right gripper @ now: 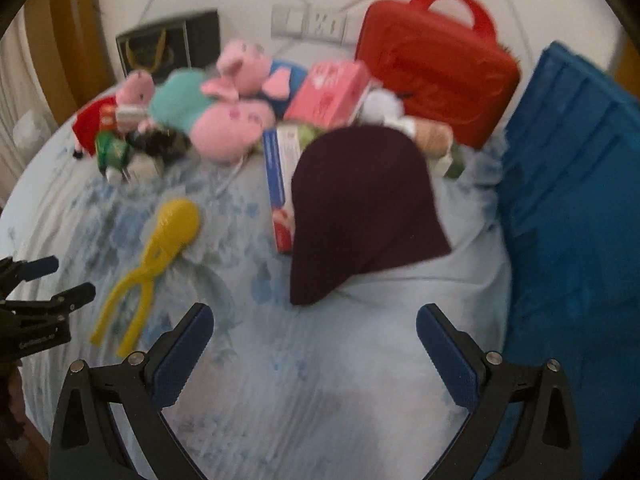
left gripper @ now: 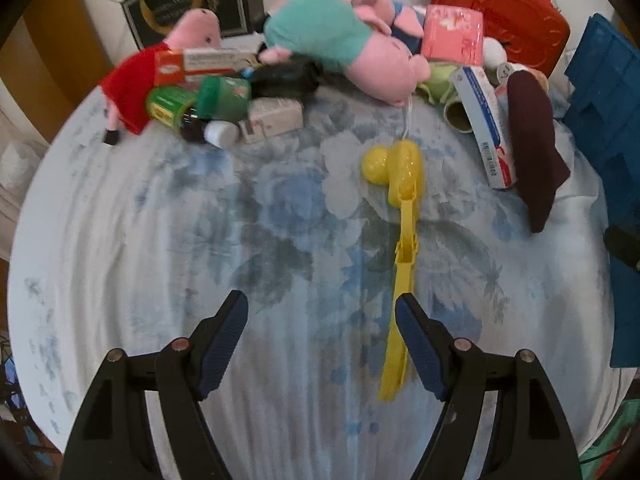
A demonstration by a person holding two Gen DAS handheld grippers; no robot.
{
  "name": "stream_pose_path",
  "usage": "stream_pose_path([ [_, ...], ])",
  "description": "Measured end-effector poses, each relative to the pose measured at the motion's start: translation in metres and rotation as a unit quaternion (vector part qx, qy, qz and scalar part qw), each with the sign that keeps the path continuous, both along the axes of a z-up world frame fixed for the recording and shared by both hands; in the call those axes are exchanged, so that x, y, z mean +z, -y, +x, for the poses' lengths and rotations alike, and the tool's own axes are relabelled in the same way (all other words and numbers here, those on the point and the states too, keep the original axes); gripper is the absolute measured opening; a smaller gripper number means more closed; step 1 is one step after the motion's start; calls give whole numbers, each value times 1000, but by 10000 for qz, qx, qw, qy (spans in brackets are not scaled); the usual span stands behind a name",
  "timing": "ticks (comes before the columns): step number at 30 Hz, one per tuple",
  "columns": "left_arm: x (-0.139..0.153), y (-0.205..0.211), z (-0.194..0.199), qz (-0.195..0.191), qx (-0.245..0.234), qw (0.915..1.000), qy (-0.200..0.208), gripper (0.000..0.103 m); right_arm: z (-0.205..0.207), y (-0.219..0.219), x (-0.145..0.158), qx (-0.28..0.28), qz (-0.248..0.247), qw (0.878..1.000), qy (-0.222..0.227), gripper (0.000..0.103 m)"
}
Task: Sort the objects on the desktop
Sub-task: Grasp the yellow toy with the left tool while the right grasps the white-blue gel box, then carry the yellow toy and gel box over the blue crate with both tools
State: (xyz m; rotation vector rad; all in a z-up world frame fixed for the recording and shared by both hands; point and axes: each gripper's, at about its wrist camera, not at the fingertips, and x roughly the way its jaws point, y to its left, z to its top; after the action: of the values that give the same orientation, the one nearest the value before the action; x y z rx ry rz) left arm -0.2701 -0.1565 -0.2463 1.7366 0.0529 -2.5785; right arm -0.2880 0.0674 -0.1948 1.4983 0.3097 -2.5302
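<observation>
On the blue-flowered tablecloth (left gripper: 200, 220) lies a pair of yellow plastic tongs (left gripper: 404, 200), ball end towards the pile. My left gripper (left gripper: 320, 304) hovers open over the cloth. The tongs' handle runs beside its right finger (left gripper: 420, 344); whether they touch I cannot tell. In the right wrist view my right gripper (right gripper: 316, 312) is open and empty, just short of a dark maroon cloth (right gripper: 360, 208). The tongs (right gripper: 160, 248) lie to its left, with the left gripper (right gripper: 66, 278) at the frame's left edge.
At the back lies a pile: plush pigs (left gripper: 360, 40), a red-dressed pig (left gripper: 132, 84), green bottles (left gripper: 192, 100), medicine boxes (left gripper: 276, 120), a pink box (left gripper: 452, 32), a long white-blue box (left gripper: 484, 120). A red case (right gripper: 436, 68) and blue crate (right gripper: 572, 200) stand at the right.
</observation>
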Motion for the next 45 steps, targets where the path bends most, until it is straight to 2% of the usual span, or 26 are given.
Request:
stream_pose_path([
  [4,-6,-15,-22,14,-189,9998,-12,76,-16,1,-10,5,-147,9998,131,103],
  [11,-23,-49,-60,-7,-611,9981,89,76,-50,-5,-12,-257,-430,9987,74,103],
  [16,-34,-56,-81,-109,-712,9974,51,76,-69,10,-6,19,-779,9970,-18,102],
  [20,-40,-34,-97,-267,-389,9989,41,67,-87,37,-7,336,-983,9946,-13,71],
  [21,-40,-27,-99,-291,-283,9992,40,67,-94,45,-12,419,-1043,9936,66,68],
  [24,-41,-2,-108,-300,-7,9995,73,67,-107,56,-34,481,-1123,9918,362,68],
  [28,-38,12,-110,-163,91,9998,97,67,-118,44,-63,53,-815,9948,614,68],
  [31,-31,10,-109,101,46,9999,46,67,-122,24,-68,-120,-966,9930,671,69],
  [33,-30,5,-111,67,-4,9999,79,70,-125,24,-69,-20,-1011,9923,710,73],
  [36,-35,1,-115,87,-15,9998,160,70,-129,35,-73,139,-1002,9924,700,81],
  [37,-38,0,-116,100,10,9997,212,70,-129,38,-74,145,-994,9925,697,82],
  [39,-37,-3,-117,85,-18,9999,112,65,-133,43,-79,116,-991,9926,693,81],
  [40,-36,-5,-117,47,-38,10000,60,60,-135,44,-81,85,-991,9926,697,80],
  [41,-35,-7,-118,1,-43,10000,34,55,-137,46,-84,56,-972,9928,703,72],
  [42,-34,-9,-120,42,-63,10000,23,55,-139,47,-87,34,-948,9930,706,62],
  [44,-33,-11,-123,115,-77,9999,-13,55,-141,48,-90,21,-924,9932,703,55],
  [45,-32,-13,-124,138,-79,9999,-31,55,-142,49,-91,27,-911,9933,706,48],
])
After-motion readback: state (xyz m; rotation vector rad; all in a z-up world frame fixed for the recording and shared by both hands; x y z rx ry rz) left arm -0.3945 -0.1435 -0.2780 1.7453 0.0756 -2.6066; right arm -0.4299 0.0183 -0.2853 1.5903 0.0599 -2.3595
